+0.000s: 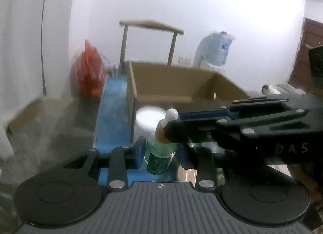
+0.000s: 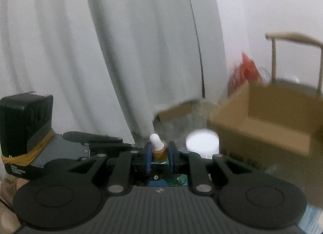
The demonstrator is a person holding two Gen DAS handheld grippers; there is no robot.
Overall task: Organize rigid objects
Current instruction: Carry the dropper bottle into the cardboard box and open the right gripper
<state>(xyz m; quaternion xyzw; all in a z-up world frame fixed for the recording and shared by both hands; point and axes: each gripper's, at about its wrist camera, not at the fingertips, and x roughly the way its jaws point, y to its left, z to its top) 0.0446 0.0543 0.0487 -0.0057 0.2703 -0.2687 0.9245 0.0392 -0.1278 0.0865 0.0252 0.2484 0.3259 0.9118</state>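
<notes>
A green glass dropper bottle (image 1: 160,154) with a wooden collar and white rubber bulb stands upright. My right gripper (image 2: 159,156) is shut on its wooden collar (image 2: 159,151); in the left wrist view it (image 1: 171,131) reaches in from the right. My left gripper (image 1: 161,153) is open, its blue pads (image 1: 139,152) on either side of the bottle's body with a gap on the left. An open cardboard box (image 1: 171,86) stands just behind, also in the right wrist view (image 2: 268,116). A white round jar (image 1: 149,119) sits in front of the box.
A blue surface (image 1: 113,112) lies under the box. A wooden chair (image 1: 149,38), a red bag (image 1: 89,70) and a water dispenser (image 1: 218,50) stand behind. White curtains (image 2: 101,52) hang at left. Another cardboard piece (image 2: 175,110) lies on the floor.
</notes>
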